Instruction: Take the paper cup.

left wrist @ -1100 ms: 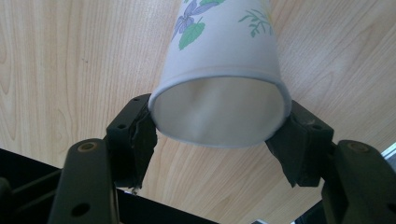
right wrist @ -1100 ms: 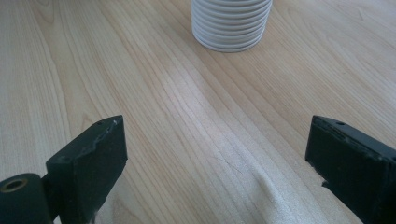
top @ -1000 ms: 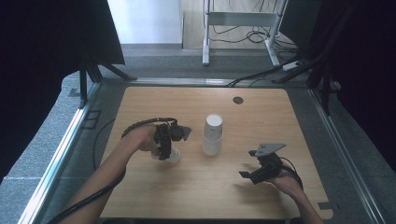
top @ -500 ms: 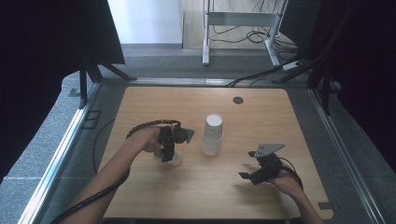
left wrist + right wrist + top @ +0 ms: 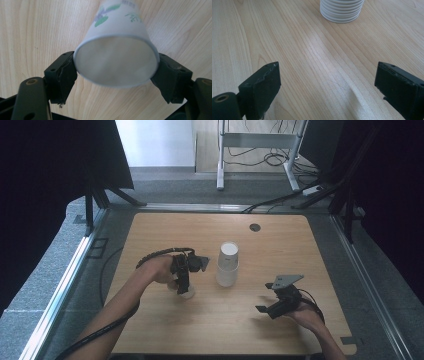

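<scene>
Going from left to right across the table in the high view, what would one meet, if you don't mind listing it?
Left tool at a single paper cup → stack of paper cups → right tool.

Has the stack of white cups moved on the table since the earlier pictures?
No. In the high view the stack of cups stands at the same spot below the round hole in the table, as before.
</scene>
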The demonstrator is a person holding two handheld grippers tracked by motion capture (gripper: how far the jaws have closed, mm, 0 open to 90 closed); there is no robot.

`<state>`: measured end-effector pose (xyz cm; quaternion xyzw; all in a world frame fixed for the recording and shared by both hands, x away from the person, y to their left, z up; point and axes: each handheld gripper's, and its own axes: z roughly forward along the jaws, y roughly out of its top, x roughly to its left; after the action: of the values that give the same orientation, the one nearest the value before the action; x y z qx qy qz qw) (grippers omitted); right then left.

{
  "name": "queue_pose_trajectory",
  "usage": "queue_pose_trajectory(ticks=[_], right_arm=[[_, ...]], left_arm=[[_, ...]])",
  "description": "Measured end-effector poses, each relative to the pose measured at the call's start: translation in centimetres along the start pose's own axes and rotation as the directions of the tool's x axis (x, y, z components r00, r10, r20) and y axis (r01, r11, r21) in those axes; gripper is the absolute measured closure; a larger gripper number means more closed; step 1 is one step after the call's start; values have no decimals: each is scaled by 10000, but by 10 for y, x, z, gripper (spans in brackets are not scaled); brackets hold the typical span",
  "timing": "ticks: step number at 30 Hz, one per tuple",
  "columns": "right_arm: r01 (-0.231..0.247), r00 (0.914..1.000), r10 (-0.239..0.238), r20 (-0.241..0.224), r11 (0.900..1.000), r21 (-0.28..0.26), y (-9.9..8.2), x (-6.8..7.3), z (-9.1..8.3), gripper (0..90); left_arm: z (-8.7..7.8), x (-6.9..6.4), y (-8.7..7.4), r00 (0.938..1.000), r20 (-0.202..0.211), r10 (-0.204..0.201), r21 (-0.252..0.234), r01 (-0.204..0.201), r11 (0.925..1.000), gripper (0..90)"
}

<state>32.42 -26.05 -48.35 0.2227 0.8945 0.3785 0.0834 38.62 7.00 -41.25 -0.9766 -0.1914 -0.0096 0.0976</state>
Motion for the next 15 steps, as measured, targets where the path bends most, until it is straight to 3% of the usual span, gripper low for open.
queue_pose_trajectory(ticks=[15], right_arm=[[64,10000,-64,-24,9999,82,0,1,0,68]], left_arm=[[-12,3,-1,9989,24,-472,-909,472,9947,137]])
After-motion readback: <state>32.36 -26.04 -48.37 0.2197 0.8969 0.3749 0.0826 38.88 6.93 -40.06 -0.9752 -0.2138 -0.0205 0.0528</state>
